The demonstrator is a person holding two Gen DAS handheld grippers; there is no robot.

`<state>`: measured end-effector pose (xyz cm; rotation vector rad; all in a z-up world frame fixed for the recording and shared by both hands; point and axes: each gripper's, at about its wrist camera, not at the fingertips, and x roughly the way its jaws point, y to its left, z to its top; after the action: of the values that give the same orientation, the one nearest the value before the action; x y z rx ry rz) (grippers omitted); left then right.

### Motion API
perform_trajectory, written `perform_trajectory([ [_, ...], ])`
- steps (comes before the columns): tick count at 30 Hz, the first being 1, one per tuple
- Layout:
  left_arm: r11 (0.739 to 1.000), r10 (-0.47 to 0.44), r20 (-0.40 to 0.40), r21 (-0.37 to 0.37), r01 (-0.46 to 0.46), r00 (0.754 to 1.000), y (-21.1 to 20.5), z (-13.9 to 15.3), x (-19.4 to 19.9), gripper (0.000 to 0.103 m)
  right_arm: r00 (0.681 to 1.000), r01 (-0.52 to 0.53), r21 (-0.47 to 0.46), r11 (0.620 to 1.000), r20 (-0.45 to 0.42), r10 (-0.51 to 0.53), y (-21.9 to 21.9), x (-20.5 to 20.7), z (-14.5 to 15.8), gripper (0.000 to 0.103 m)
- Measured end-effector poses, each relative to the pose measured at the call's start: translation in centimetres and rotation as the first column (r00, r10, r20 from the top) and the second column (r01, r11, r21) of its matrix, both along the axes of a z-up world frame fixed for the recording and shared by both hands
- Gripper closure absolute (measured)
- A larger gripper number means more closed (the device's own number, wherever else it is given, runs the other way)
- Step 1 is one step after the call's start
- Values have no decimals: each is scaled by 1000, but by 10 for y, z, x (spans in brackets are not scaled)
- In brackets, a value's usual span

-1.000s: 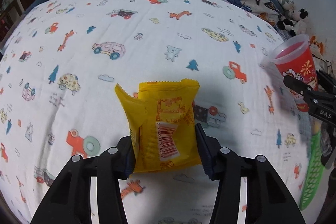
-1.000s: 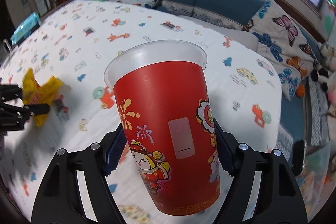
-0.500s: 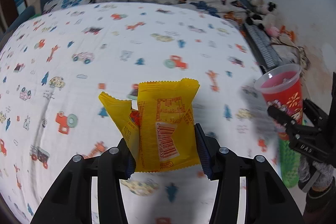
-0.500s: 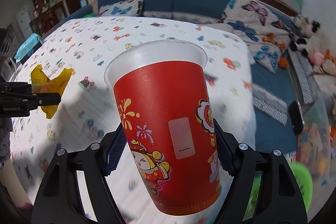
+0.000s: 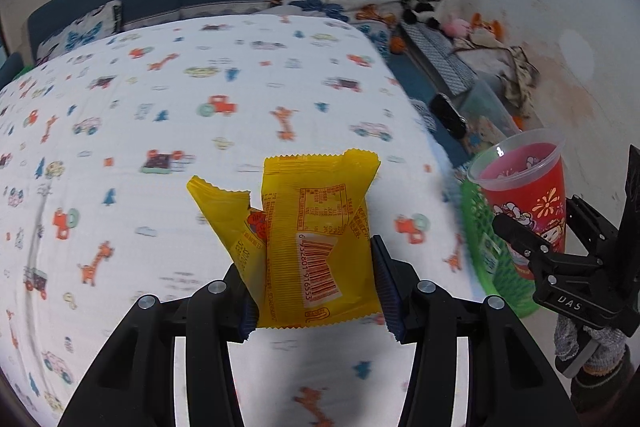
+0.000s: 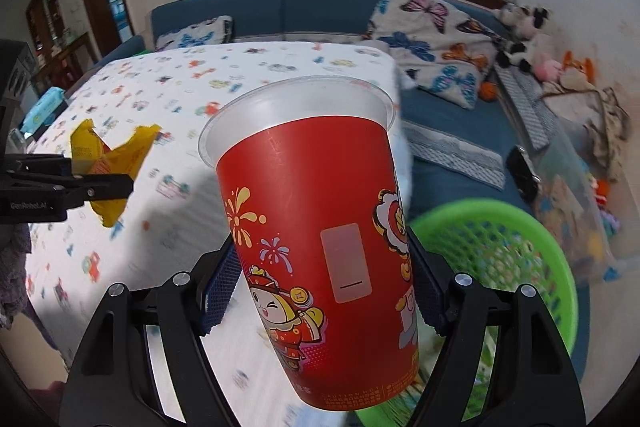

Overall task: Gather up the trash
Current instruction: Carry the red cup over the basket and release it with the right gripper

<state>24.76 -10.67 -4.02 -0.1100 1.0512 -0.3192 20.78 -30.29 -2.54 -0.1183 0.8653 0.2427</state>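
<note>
Status: both items are lifted and in transit. Compared with a second ago, the views have swung away from the middle of the bed [image 5: 200, 131] toward its edge, and a green basket [image 6: 504, 247] is now in plain sight beside the bed, low on the floor. The grips themselves are unchanged. Judgement: pick-up is complete for these 2 pieces; what remains is carrying them over the basket and releasing.

Left hand-held gripper [image 5: 316, 291]: partly closed, pads pressing both side edges of the yellow wrapper [image 5: 316, 227]. The wrapper is clear of the bed, above the patterned sheet near its edge. Its long axis runs along the fingers, away from the camera, with the serrated, torn-open end pointing forward and the barcode panel facing the camera. A torn flap hangs off to the left side.

Right hand-held gripper [image 6: 324, 291]: about half open, clamped on the lower body of the red cup [image 6: 316, 211]. The cup is held in the air between the bed edge and the basket, the basket lying just right of and below it. Its axis also runs along the fingers, the open mouth pointing forward and up, the base toward the camera, and the whole cup leaning slightly left.

Risk noted: the thin wrapper is held only by its edges and could slip.
</note>
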Motion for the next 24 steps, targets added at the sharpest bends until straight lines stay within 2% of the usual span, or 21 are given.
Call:
perform_trajectory([
  [9,995,-100,0,-8,100,995,-52,6,-7,56,991,134,-29,991,-9,-134,-55,-25,-8,28],
  [24,977,-212,43,-1,213,976,-109,32,-16,56,939,342,-27,939,-34,-343,-138,-44,-22,27],
])
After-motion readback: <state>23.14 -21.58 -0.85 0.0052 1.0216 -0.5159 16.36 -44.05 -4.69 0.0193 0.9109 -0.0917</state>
